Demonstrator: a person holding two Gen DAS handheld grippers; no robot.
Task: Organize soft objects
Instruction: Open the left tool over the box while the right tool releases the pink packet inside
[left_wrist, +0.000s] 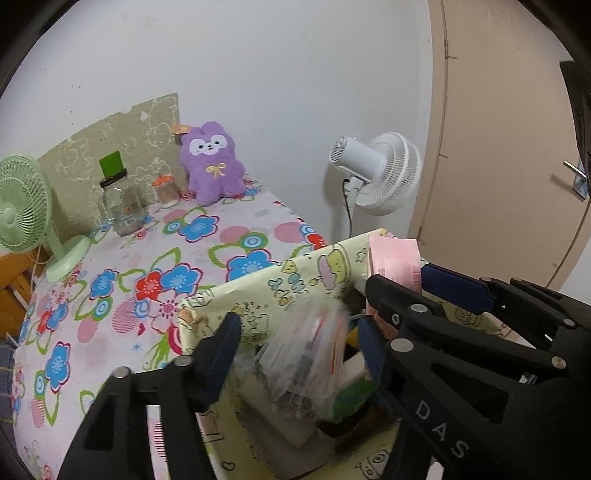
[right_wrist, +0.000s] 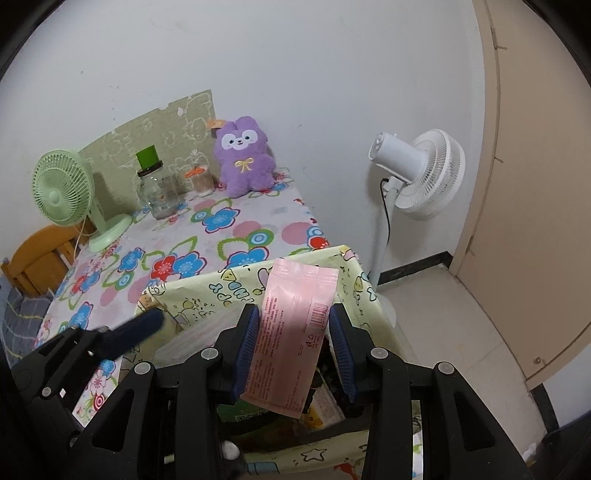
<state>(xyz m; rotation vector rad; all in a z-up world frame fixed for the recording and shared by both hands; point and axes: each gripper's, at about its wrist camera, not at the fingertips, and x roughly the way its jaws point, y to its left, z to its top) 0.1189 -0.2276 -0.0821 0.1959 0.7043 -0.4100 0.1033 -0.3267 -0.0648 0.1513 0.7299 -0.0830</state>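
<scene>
A pale yellow cartoon-print storage box stands on the flowered table at its near right corner, with several packets inside. My left gripper is open over the box. A blurred clear plastic packet hangs loose between its fingers, and the pads stand apart from it. My right gripper is shut on a pink packet, held upright over the box's right side. A purple plush toy sits against the wall at the table's far end.
On the flowered tablecloth stand a green desk fan, a glass jar with a green lid and a small orange-lidded pot. A white standing fan and a door are at right. A wooden chair is at left.
</scene>
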